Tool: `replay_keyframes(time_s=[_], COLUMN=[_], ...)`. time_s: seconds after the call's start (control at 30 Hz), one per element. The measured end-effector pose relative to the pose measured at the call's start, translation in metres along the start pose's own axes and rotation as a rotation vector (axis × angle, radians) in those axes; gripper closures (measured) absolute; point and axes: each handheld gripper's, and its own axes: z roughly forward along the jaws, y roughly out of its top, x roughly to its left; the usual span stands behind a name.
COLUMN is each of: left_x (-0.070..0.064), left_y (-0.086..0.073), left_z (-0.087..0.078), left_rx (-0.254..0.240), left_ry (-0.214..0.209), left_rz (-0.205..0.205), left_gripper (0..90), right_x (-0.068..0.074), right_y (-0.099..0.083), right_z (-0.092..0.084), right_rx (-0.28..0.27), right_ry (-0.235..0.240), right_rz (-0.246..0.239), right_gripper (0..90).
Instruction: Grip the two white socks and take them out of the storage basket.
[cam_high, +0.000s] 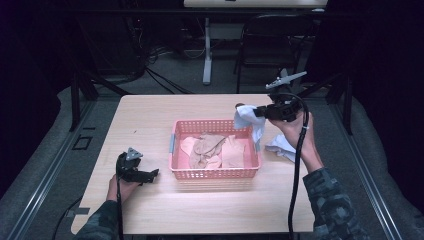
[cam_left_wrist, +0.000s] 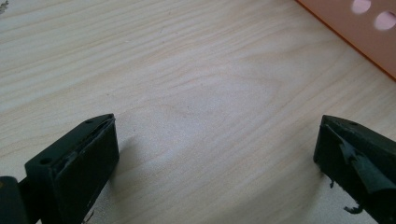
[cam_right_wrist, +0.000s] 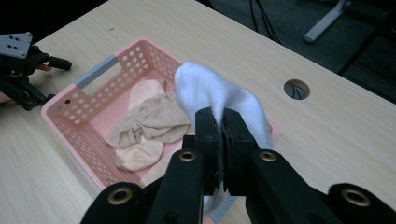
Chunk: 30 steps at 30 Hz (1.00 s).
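A pink perforated basket (cam_high: 215, 173) (cam_right_wrist: 70, 126) sits mid-table and holds several beige socks (cam_high: 210, 148) (cam_right_wrist: 144, 122). My right gripper (cam_high: 250, 111) (cam_right_wrist: 221, 116) is shut on a white sock (cam_high: 248, 120) (cam_right_wrist: 210, 91), which hangs above the basket's far right corner. A second white sock (cam_high: 281, 146) lies on the table right of the basket. My left gripper (cam_high: 152, 173) (cam_left_wrist: 215, 158) rests low on the table left of the basket, jaws wide open with bare wood between them. The basket's corner (cam_left_wrist: 359, 32) shows ahead of it.
The wooden table (cam_high: 150, 120) has a round cable hole (cam_right_wrist: 297, 88) near its far side. Beyond the table stand a black chair (cam_high: 272, 45) and a desk leg (cam_high: 207, 50) with cables on the floor.
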Motion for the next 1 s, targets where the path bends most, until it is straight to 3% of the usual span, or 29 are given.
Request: replay_keyframes(time_s=[0.57, 1.0], left_x=[0.0, 0.0], left_y=[0.0, 0.0], left_z=[0.0, 0.0], left_rx=[0.0, -0.001], left_ry=[0.0, 0.0], left_rz=[0.0, -0.001], left_gripper=[0.0, 0.0], right_x=[-0.03, -0.052], right_y=[-0.016, -0.038], right_z=[-0.028, -0.032], right_rx=[-0.014, 0.009], right_ry=[-0.062, -0.093], right_rz=[0.054, 0.103], right_gripper=[86.4, 86.4])
